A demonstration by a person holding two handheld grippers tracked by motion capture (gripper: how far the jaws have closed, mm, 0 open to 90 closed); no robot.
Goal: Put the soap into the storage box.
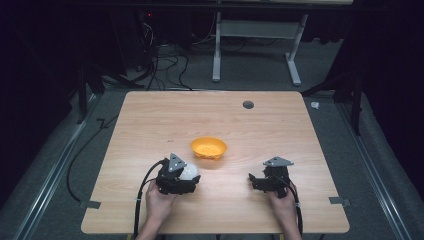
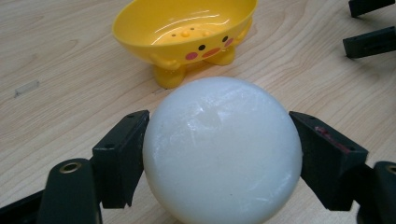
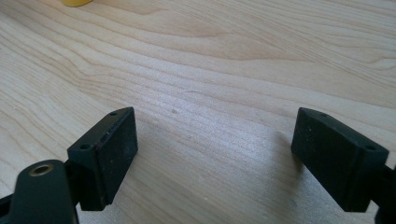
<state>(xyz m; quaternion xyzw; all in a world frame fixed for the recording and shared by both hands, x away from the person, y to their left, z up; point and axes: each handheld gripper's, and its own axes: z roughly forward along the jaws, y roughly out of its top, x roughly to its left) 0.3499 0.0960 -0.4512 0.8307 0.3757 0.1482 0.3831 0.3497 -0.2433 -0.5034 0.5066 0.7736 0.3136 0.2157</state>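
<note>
A: Left gripper (image 2: 219, 154)?
B: 2 jaws clamped on the white ball (image 2: 222, 149), low over the table (image 1: 300, 130), just in front of the yellow bowl (image 2: 187, 32).
A: Right gripper (image 3: 215, 158)?
B: Jaws spread wide, holding nothing, bare wood between them, well apart from the ball.

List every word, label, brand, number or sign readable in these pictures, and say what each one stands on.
No readable text anywhere.
yellow bowl: a printed face of dots and pink cheeks, no letters.
white ball, held in the left gripper: plain.
right gripper: unmarked.
table: bare wood; its small tape pieces are too small to read.
</note>
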